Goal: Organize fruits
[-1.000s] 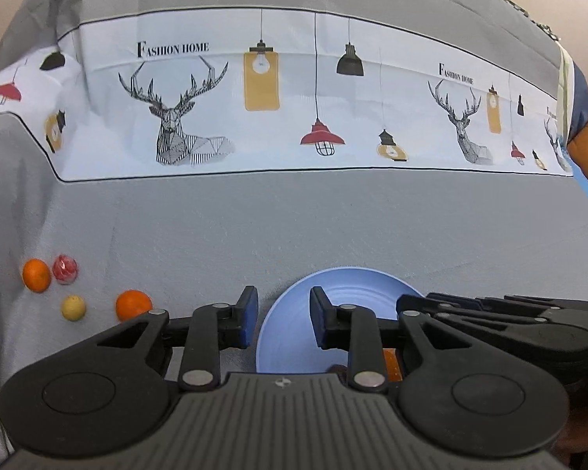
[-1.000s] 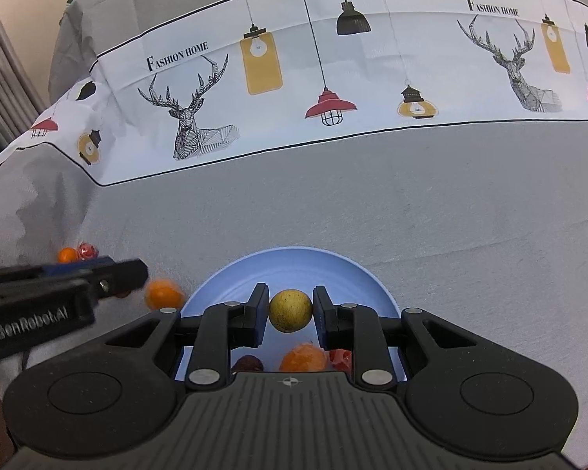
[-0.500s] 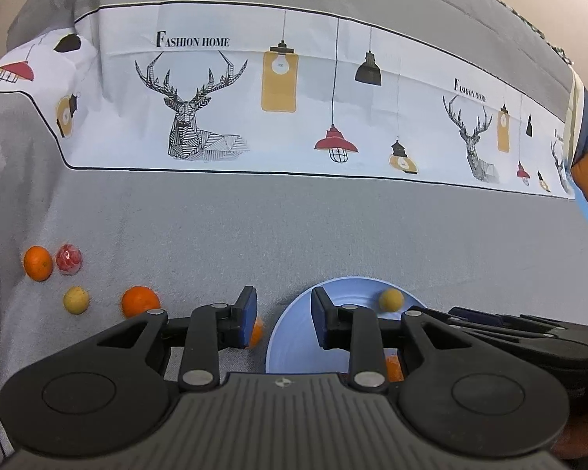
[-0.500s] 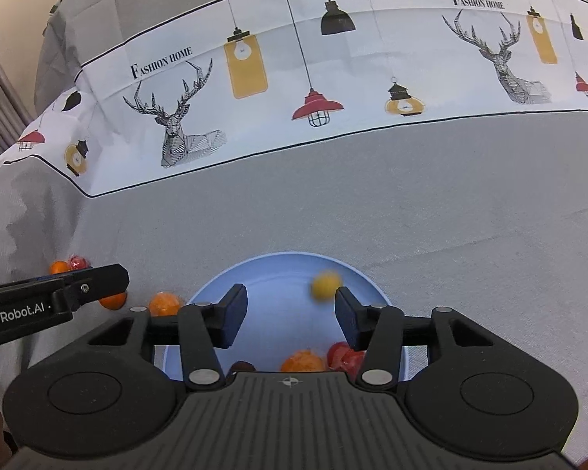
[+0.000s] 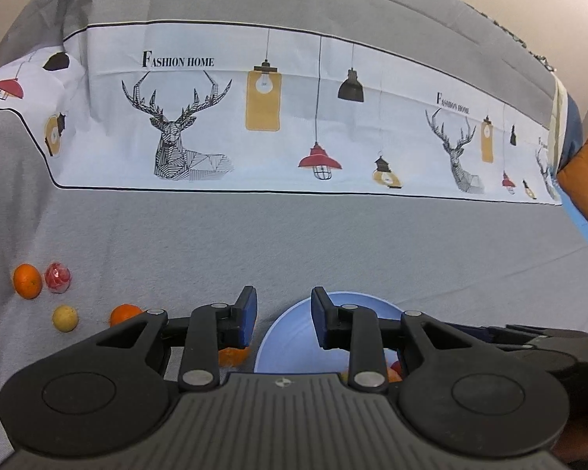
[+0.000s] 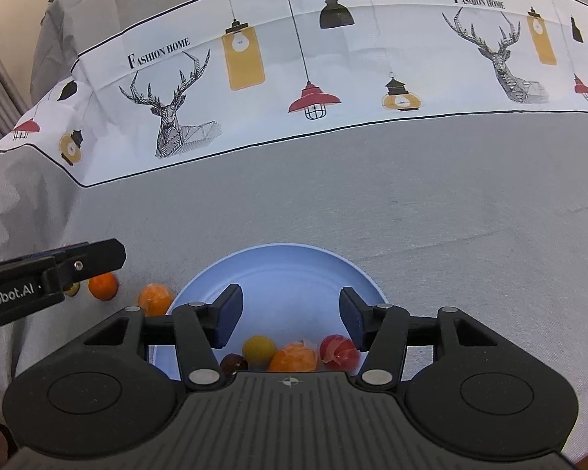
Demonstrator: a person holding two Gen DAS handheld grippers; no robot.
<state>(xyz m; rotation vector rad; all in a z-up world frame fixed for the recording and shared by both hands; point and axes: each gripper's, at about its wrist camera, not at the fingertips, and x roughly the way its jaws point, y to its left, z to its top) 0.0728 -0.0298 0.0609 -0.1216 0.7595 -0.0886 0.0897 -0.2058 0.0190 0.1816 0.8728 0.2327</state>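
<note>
Sitting in the blue plate are four fruits; five wait outside; right tool opening, empty; left tool parted, empty.

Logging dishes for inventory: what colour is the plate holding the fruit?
Light blue, plain; the plate shows best in the right wrist view.

One blue plate sits at six o'clock in the right wrist view, holding four fruits: one yellow ball, one orange, one red fruit and one dark fruit. Off the plate, the left wrist view shows five more on the grey cloth toward eight o'clock: three oranges, one red wrapped fruit and one pale yellow fruit. Two claws are present, left claw and right claw.
</note>
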